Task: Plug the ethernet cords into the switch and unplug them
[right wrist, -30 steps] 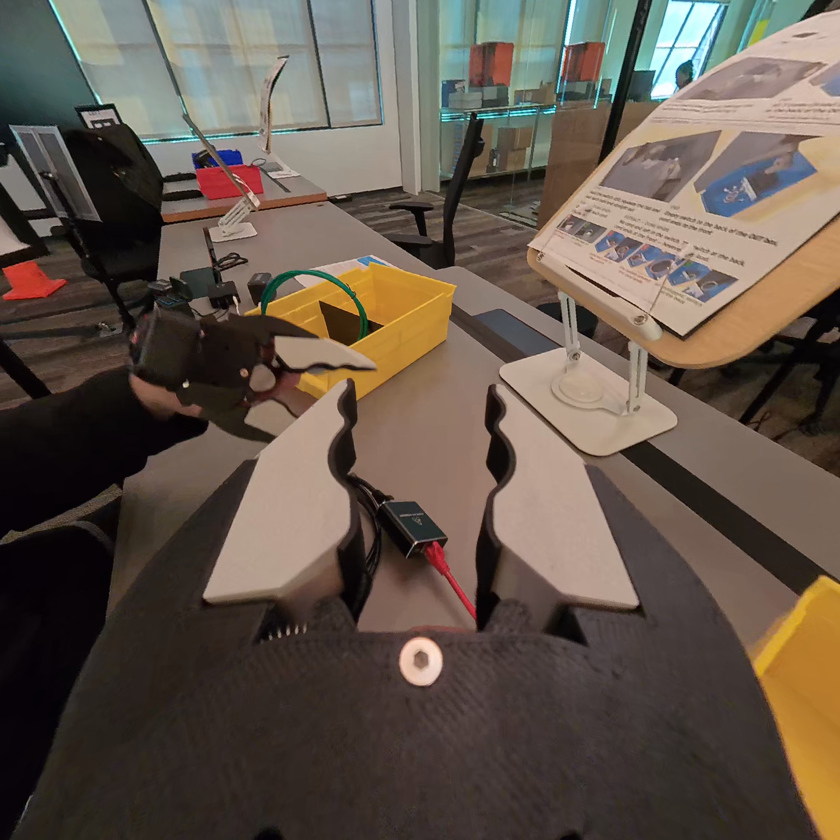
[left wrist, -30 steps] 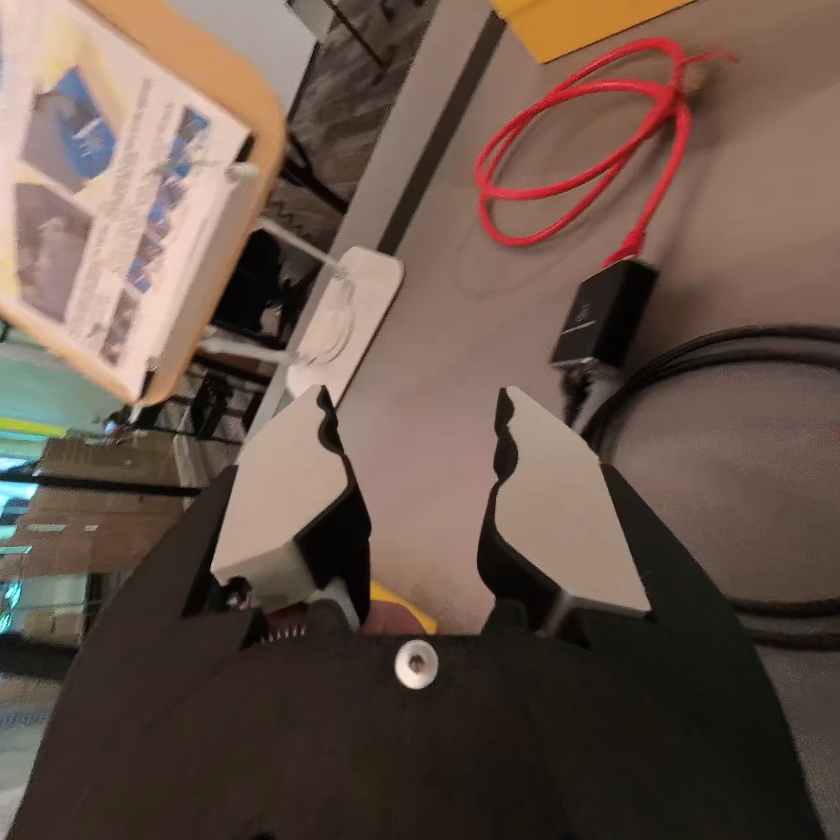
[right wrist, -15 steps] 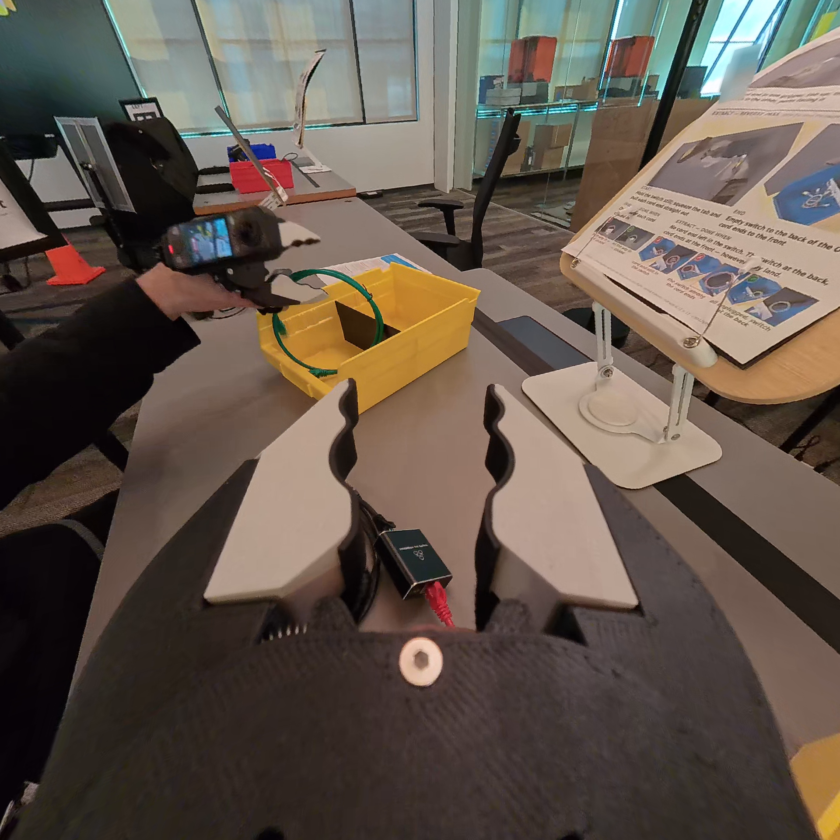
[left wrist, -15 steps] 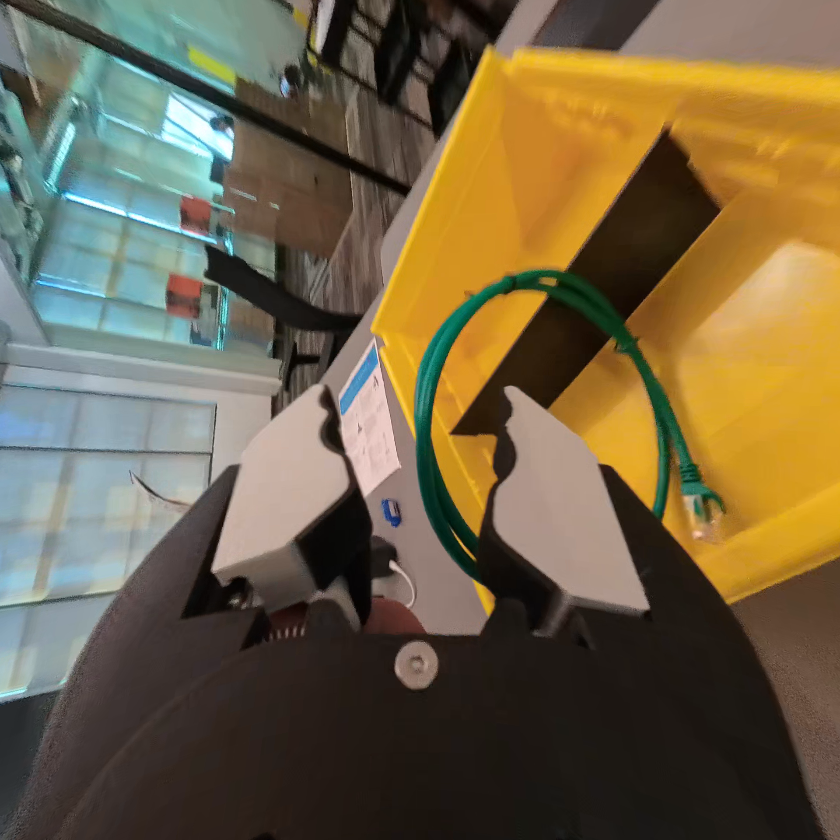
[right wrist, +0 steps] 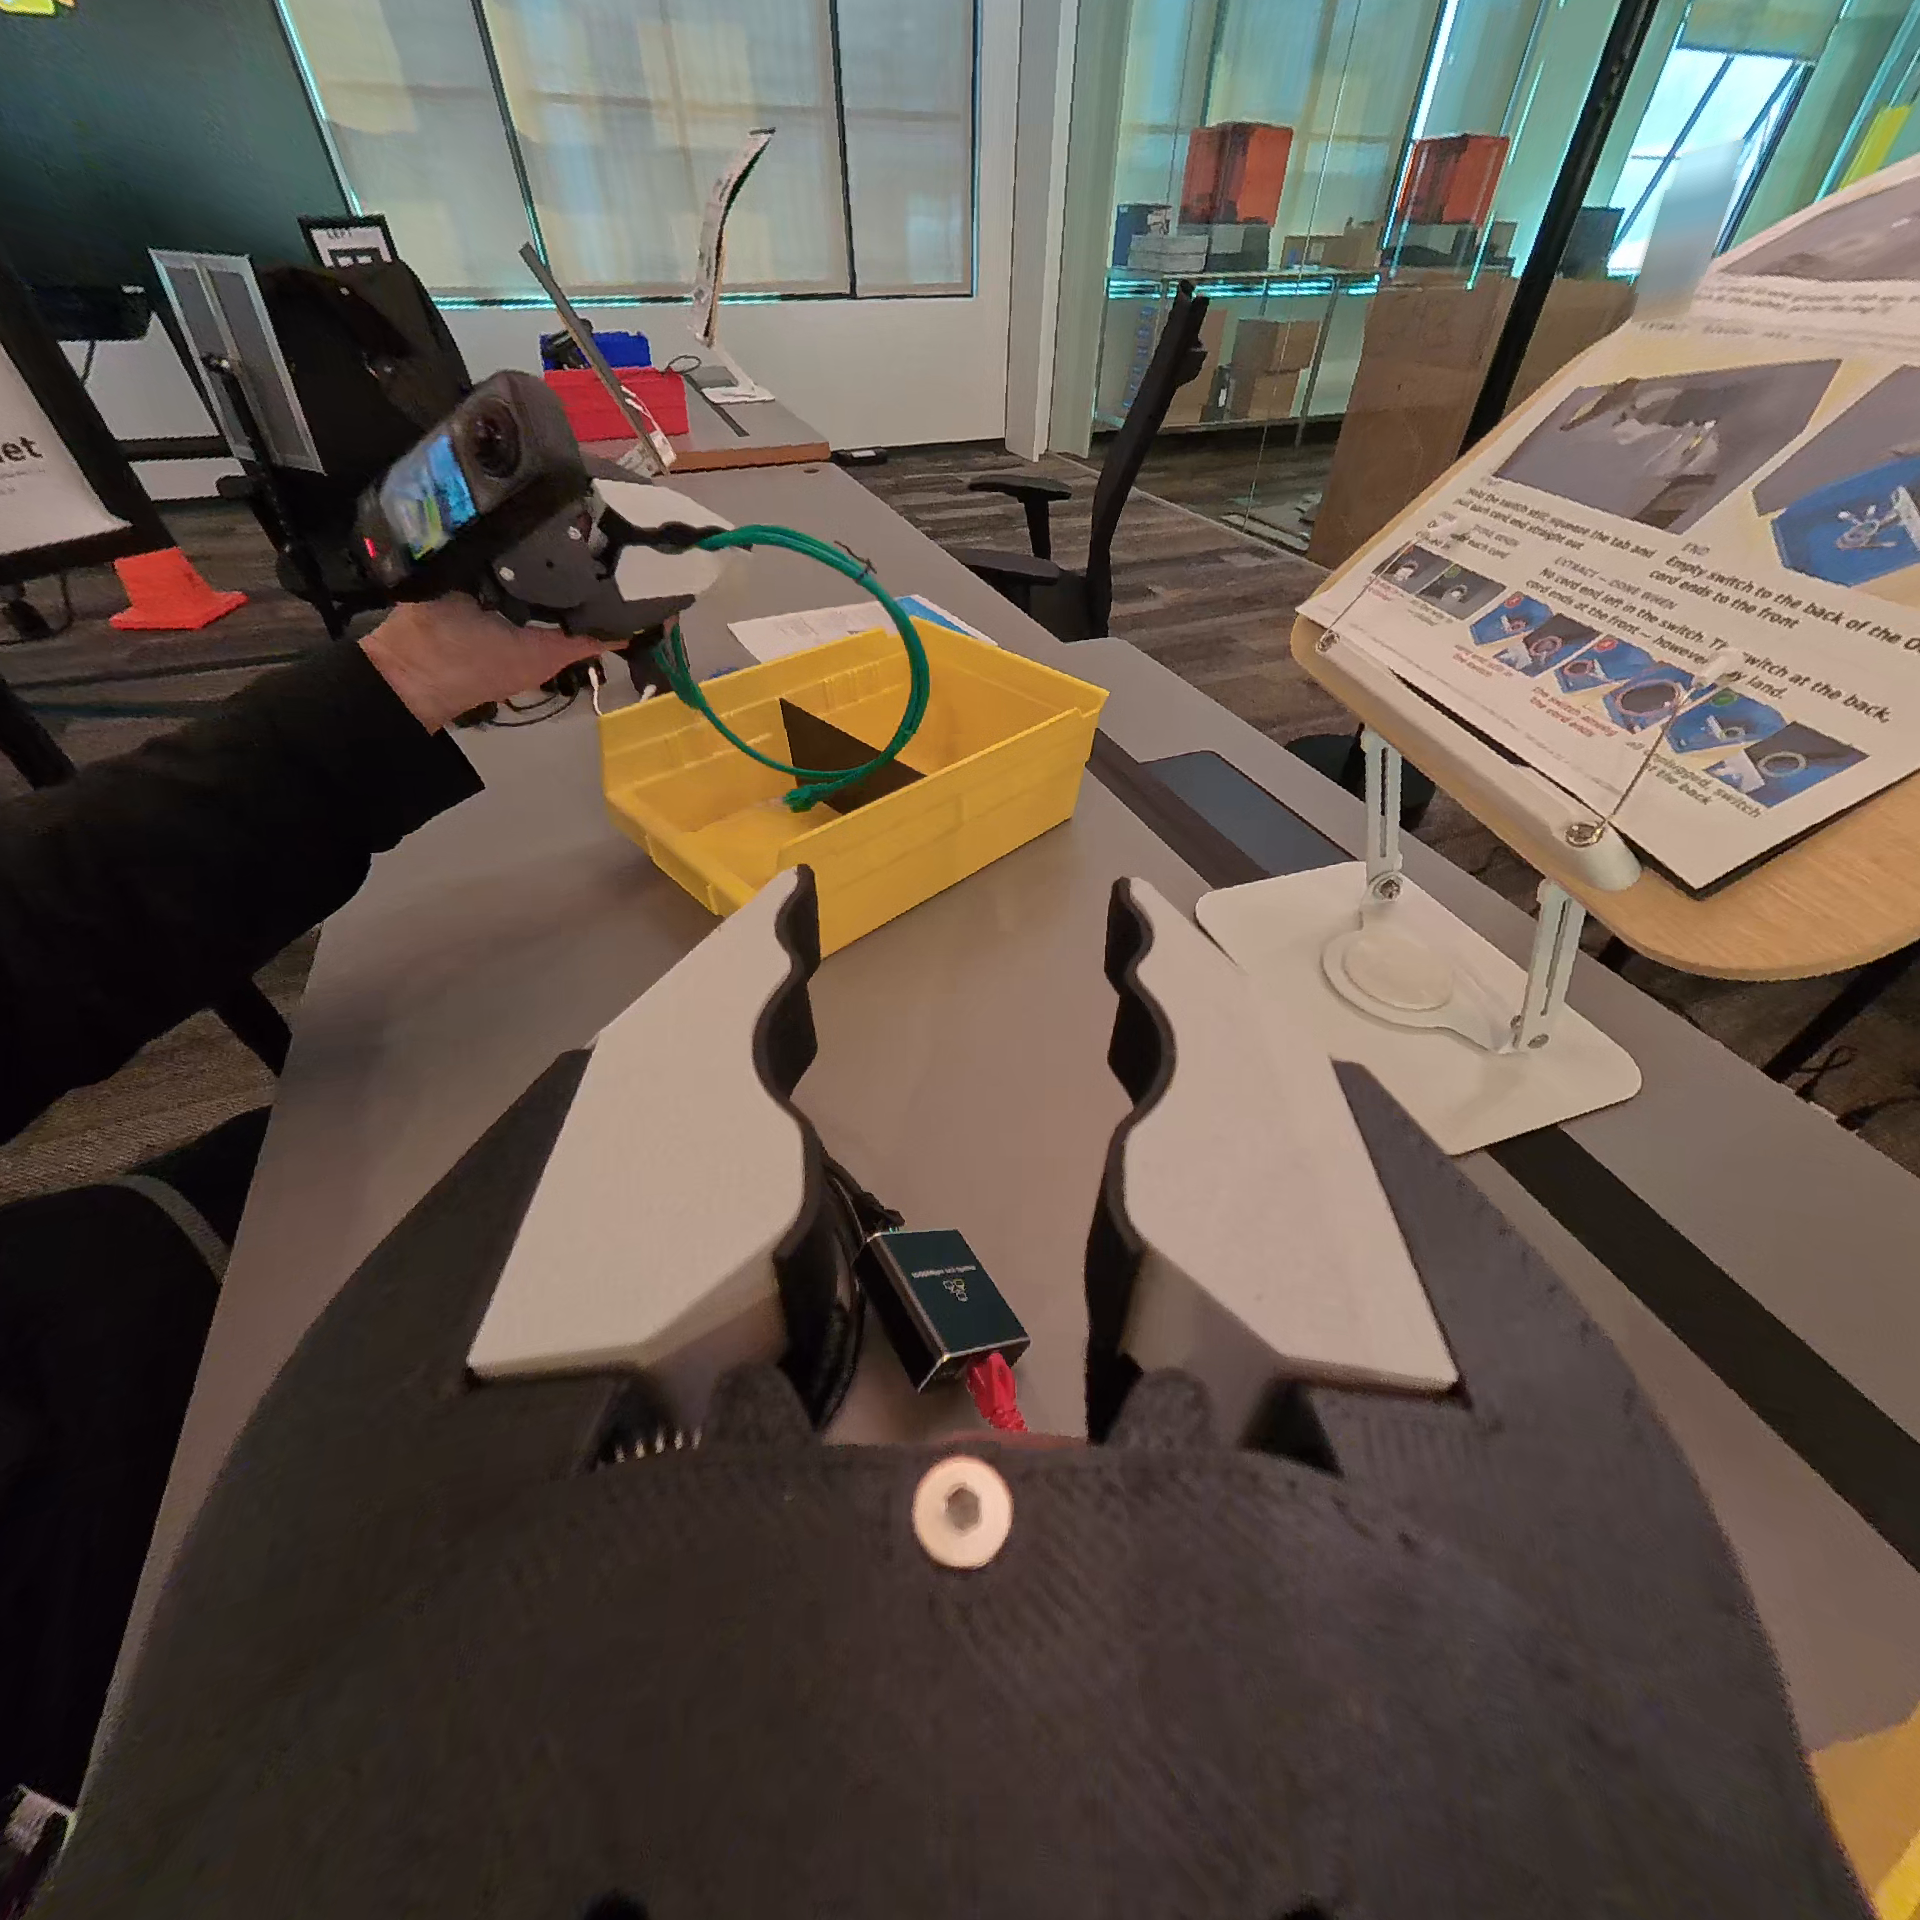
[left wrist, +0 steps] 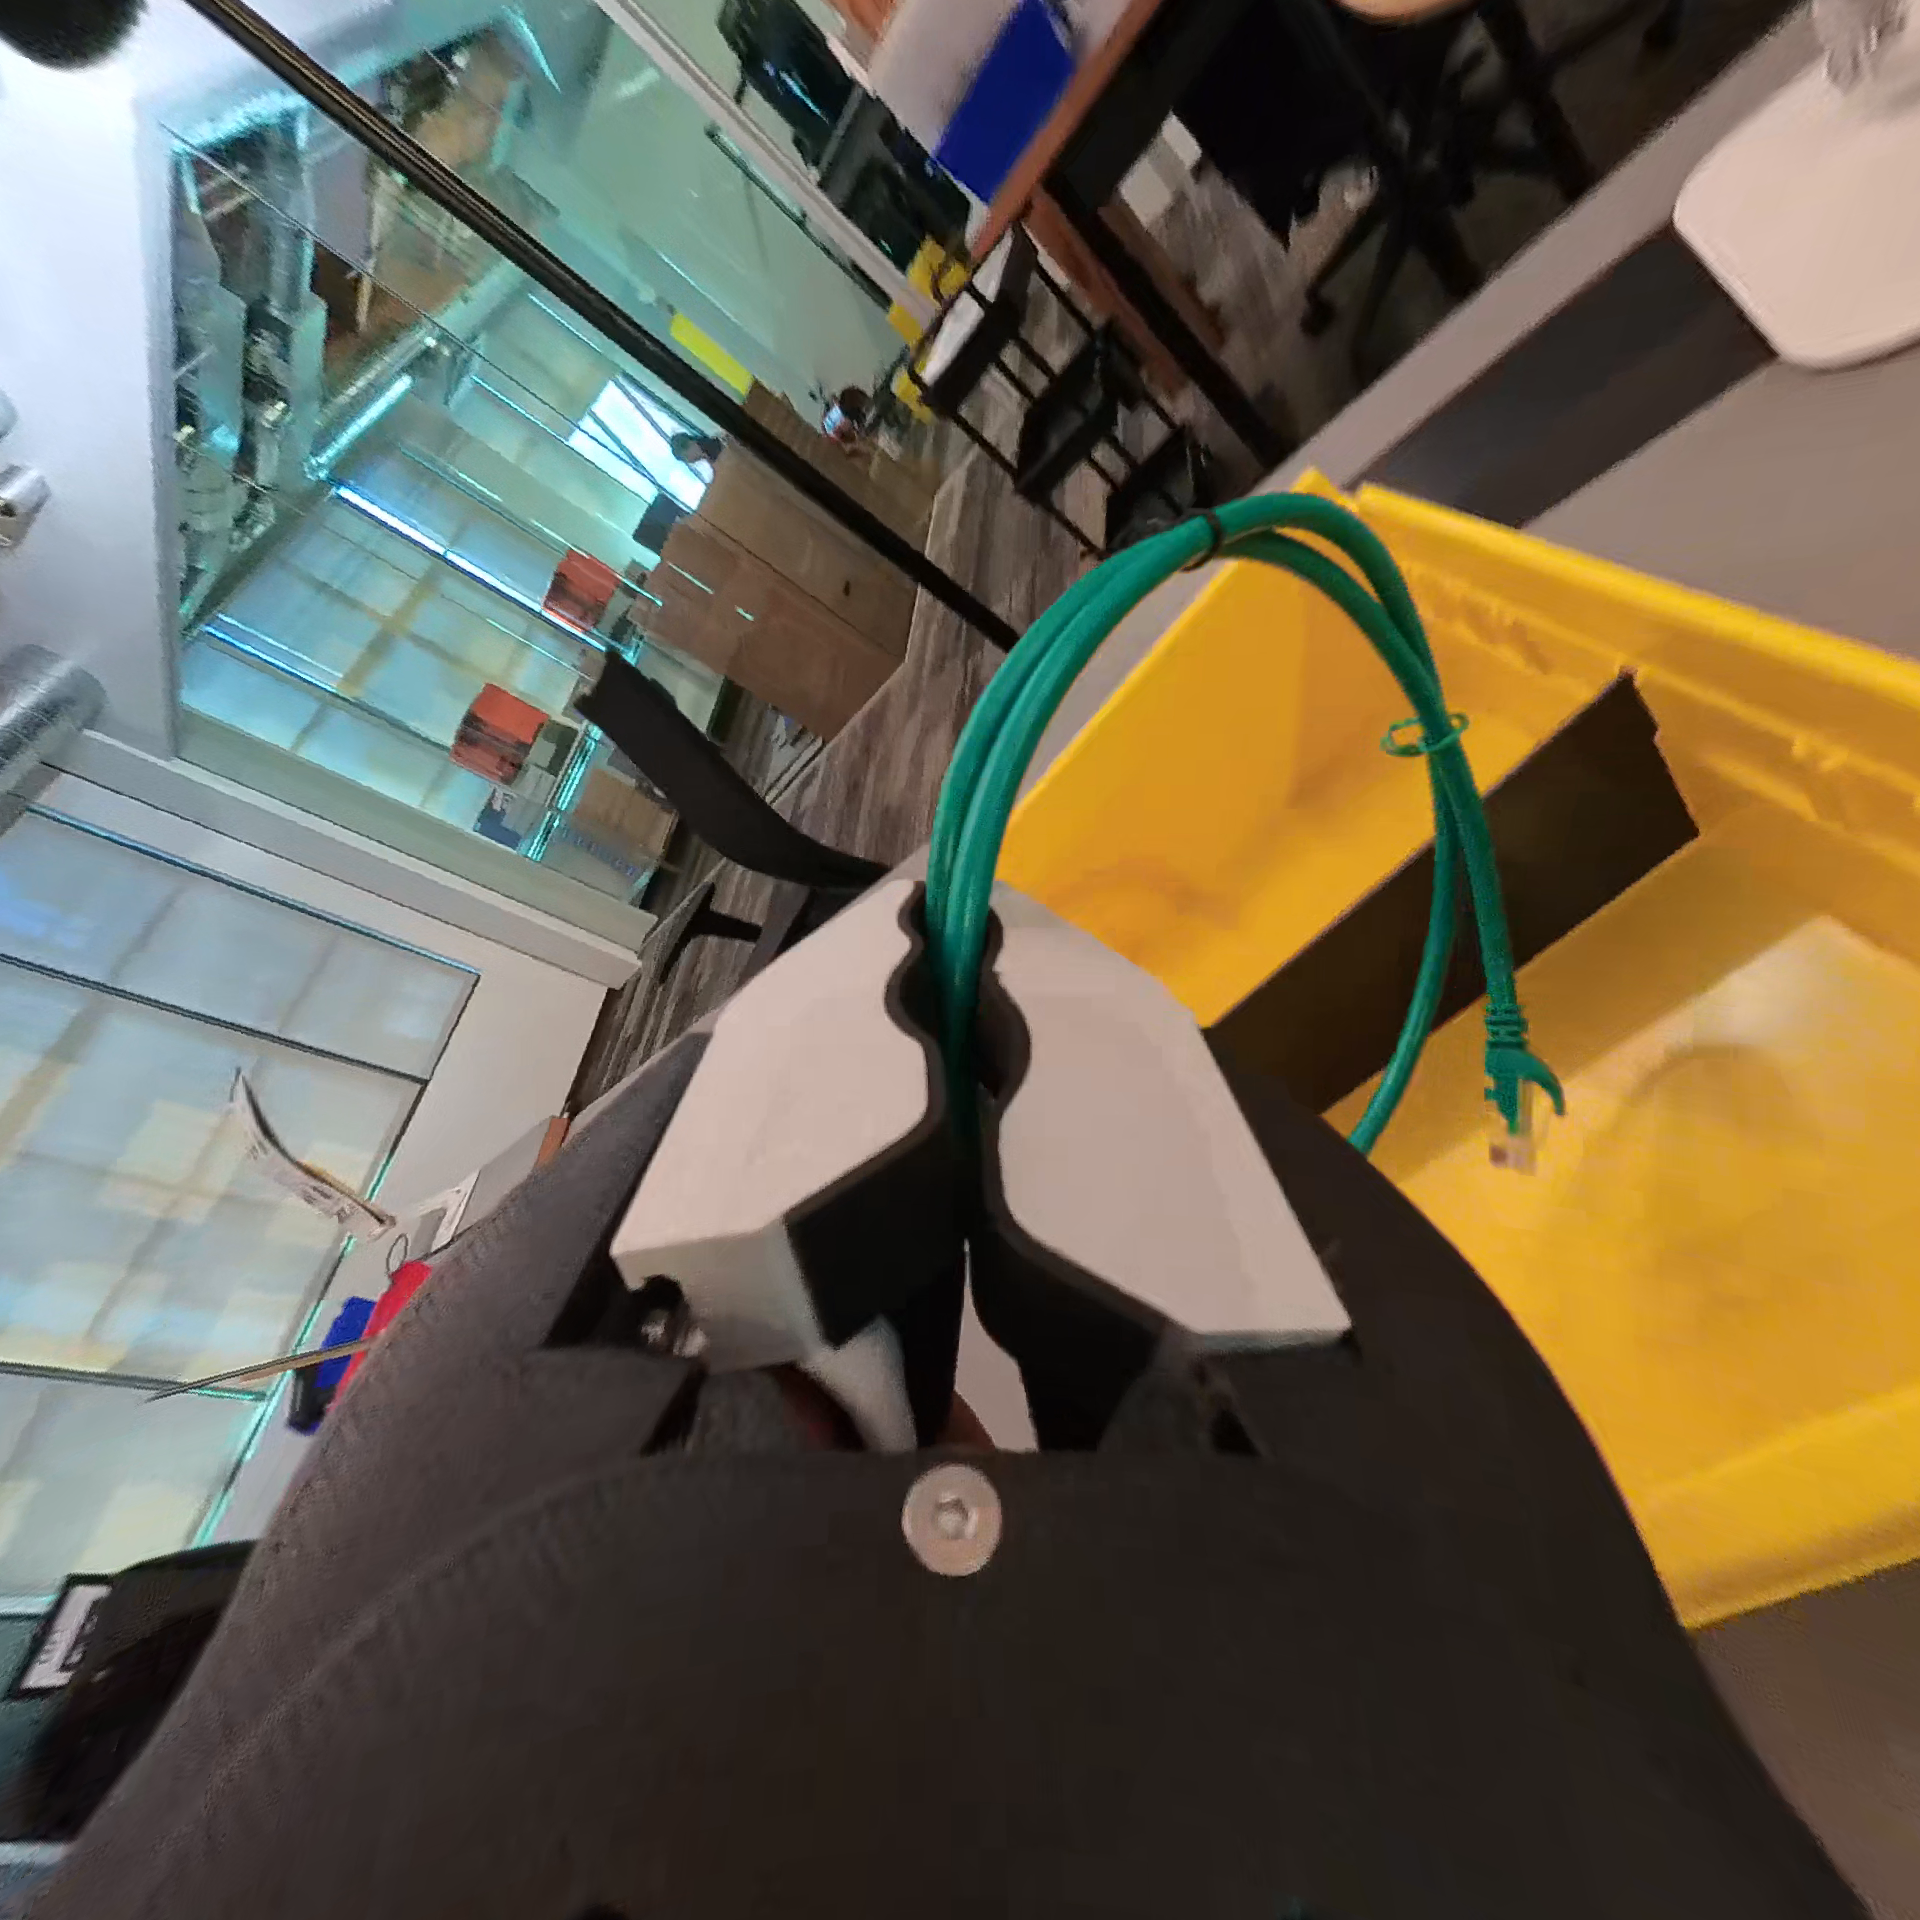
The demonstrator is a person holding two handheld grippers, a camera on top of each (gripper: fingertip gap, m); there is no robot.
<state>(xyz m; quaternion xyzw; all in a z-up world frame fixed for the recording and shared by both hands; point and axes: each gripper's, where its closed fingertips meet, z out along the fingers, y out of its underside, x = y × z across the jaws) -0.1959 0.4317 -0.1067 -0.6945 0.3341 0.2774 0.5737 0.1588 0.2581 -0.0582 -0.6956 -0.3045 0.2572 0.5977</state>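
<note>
My left gripper (left wrist: 951,914) is shut on a coiled green ethernet cord (left wrist: 997,727) and holds it above the yellow bin (left wrist: 1714,1351). The cord's plug (left wrist: 1512,1101) hangs free over the bin. The right wrist view shows that gripper (right wrist: 665,551) with the green cord (right wrist: 904,665) lifted over the bin (right wrist: 935,831). My right gripper (right wrist: 961,914) is open and empty above the grey table. Under it lies the small black switch (right wrist: 940,1304) with a red cord plug (right wrist: 992,1387) in its near end and a black cable at its far end.
A black divider (right wrist: 831,748) stands inside the bin. A wooden board with an instruction sheet (right wrist: 1662,582) stands on a white stand (right wrist: 1434,997) at the right. A black strip (right wrist: 1714,1309) runs along the table. Chairs and other tables stand behind. The tips of one gripper are about 40 cm away from the tips of the other. The small black switch (right wrist: 940,1304) is about 20 cm from my right fingertips and 40 cm from my left.
My left gripper swung from the switch to the yellow bin, shut on the green cord and lifted it. My right gripper stayed open over the switch, shifting slightly.
</note>
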